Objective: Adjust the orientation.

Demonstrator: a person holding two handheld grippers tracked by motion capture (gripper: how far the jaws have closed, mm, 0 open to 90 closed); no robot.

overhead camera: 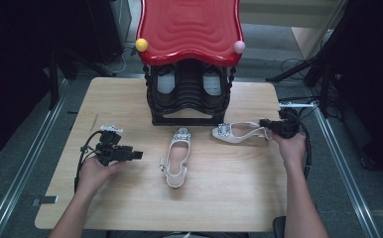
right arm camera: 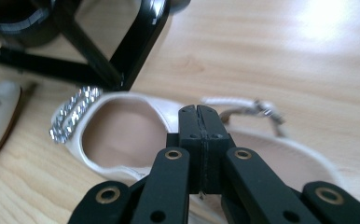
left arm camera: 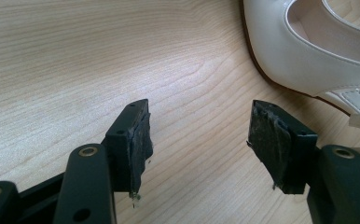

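With neither of the 2 shoes yet on the rack (overhead camera: 189,94), we have the right hand-held gripper (right arm camera: 199,112) pinched shut with nothing clearly between its jaws above the sideways shoe (overhead camera: 239,132), while the left hand-held gripper (left arm camera: 199,140) gapes empty near the other shoe (overhead camera: 178,157) on the desk (overhead camera: 229,198).

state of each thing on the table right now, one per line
left gripper: open, nothing between the jaws
right gripper: shut, at the heel of the right shoe
right shoe: lying sideways, strap buckled
left shoe: upright, toe toward the rack
shoe rack: standing, shelves bare
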